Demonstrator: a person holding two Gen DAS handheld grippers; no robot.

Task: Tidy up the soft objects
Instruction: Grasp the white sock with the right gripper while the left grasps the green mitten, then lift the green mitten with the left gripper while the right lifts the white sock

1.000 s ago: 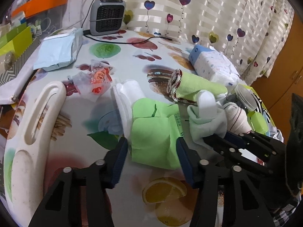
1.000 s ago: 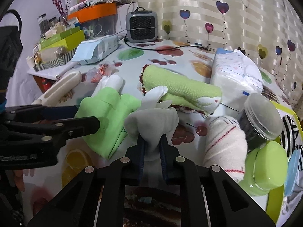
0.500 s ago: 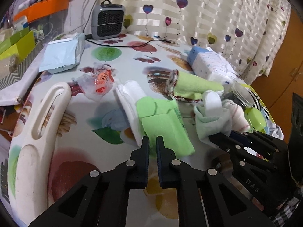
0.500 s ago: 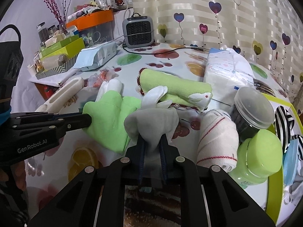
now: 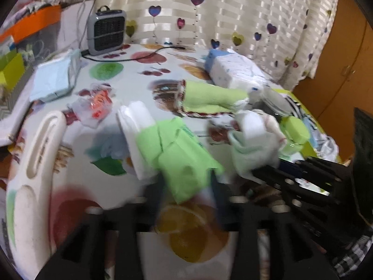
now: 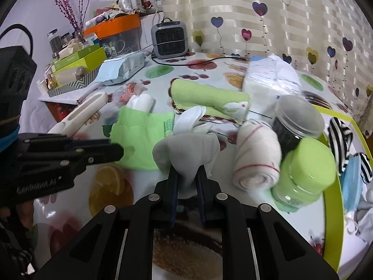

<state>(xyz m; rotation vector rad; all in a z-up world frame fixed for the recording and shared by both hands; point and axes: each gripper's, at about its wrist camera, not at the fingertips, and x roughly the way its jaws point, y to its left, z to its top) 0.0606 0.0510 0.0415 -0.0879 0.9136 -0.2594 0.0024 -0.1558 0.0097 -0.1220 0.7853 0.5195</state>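
A light green folded cloth lies on the printed tablecloth, overlapping a white folded cloth. My left gripper is blurred. Its jaws are opening, and the green cloth's near corner lies between them without being pinched. From the right wrist view, the left gripper has its tip at the green cloth. My right gripper is shut on a grey and white sock bundle, held just above the table. The same bundle appears right of the green cloth.
A rolled green towel and a tissue pack lie behind. A pink-striped white roll, a dark jar and a green-lidded jar crowd the right by a yellow-green tray rim. A long white board lies left.
The left jaws stood apart around the green cloth, snapped shut at its near edge, and now spread again. The right gripper kept its hold on the bundle and drifted slightly.
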